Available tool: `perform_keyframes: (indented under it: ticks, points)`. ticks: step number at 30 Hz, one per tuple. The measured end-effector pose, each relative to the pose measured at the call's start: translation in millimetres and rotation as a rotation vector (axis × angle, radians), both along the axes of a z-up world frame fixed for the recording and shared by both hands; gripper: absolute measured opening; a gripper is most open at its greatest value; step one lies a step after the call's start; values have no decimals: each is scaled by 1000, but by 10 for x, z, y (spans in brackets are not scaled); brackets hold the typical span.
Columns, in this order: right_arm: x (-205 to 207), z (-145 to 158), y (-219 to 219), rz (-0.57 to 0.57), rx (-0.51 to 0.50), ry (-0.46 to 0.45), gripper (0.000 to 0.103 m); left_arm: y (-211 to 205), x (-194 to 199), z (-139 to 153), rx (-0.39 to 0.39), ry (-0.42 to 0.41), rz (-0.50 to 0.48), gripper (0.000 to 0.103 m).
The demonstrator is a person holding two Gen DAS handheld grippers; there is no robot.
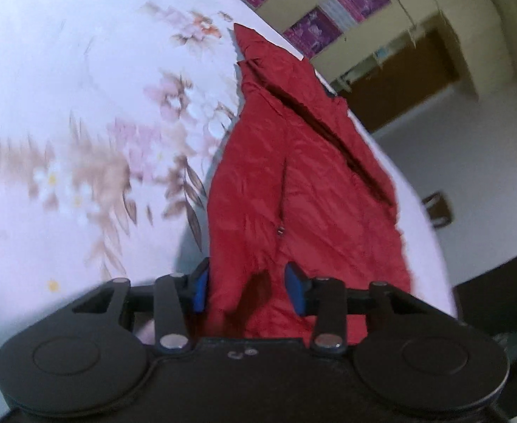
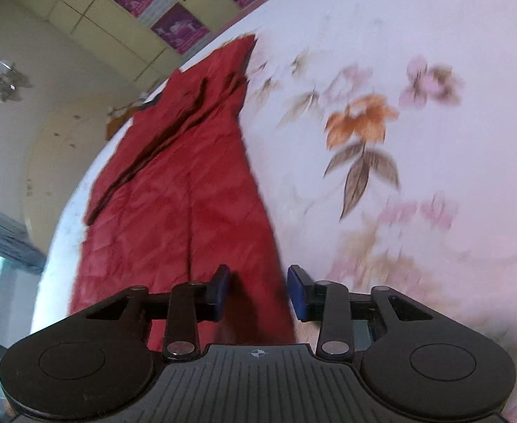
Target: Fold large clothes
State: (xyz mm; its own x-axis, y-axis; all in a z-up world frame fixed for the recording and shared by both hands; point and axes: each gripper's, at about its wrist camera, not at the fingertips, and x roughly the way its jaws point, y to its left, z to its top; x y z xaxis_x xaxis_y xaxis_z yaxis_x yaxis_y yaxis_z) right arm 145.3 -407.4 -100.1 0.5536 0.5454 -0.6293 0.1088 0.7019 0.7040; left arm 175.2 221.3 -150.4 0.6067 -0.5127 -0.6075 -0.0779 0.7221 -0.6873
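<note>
Floral bedsheet (image 1: 82, 123) carries the red quilted jacket (image 1: 293, 176), stretched toward twelve o'clock for folding. Left gripper (image 1: 246, 290) pinches bunched hem; right gripper (image 2: 258, 292) straddles its edge, grip unclear, keeping the cloth taut.

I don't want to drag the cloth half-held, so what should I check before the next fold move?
1. Cloth between left jaws: ok, the red garment bunches inside the left gripper.
2. Left grip firm: cannot tell, pad contact is unclear.
3. Cloth between right jaws: ok, but only the garment's edge sits inside the right gripper.
4. Right grip firm: not ok, a gap shows beside one pad.
5. Garment smooth: not ok, a long raised fold runs along it.
6. Landing area on the floral bedsheet: ok, bare beside the garment.
</note>
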Motion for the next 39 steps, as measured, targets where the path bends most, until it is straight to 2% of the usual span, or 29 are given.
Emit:
perform_keyframes:
  ticks: [2,4,5,6,7,8,9,12,14,15,17,21,25,30,35,39]
  points:
    - [8,-59,-3,14,63,5,37,-19,1,-43,-41,-4,17,41]
    - [20,-116,10,42,112,3,36,-48,23,-94,-86,-4,27,36]
    - [41,-135,25,58,121,5,27,-67,25,-115,-89,-2,36,29]
    - [68,-159,48,73,131,14,21,-89,27,-128,-93,-1,44,19]
    - [80,-173,68,85,138,14,18,-110,27,-133,-94,-1,48,14]
    - [84,-172,88,99,140,4,10,-127,10,-123,-88,-12,65,11]
    - [75,-146,101,109,140,-15,9,-127,-24,-111,-105,-37,83,8]
    - [-13,22,67,93,173,-99,8,-110,-193,25,-160,-151,143,7]
    - [-56,78,15,65,193,-133,8,-126,-202,41,-133,-155,147,7]
    - [-33,66,11,60,169,-125,8,-122,-172,8,-125,-133,156,7]
    - [25,72,-4,43,173,-122,6,-104,-130,30,-147,-145,180,6]
    - [191,382,42,41,152,-228,6,-133,97,410,-153,-264,171,6]
    - [616,786,83,29,108,-333,6,-180,600,784,-134,-359,152,6]
    - [1339,1180,198,0,70,-403,6,-224,1473,1052,-144,-412,155,7]
    - [2220,1364,362,-14,33,-395,6,-345,2422,1145,-82,-397,136,7]
    - [2917,1200,505,-33,17,-340,6,-410,3125,1015,-46,-337,111,6]
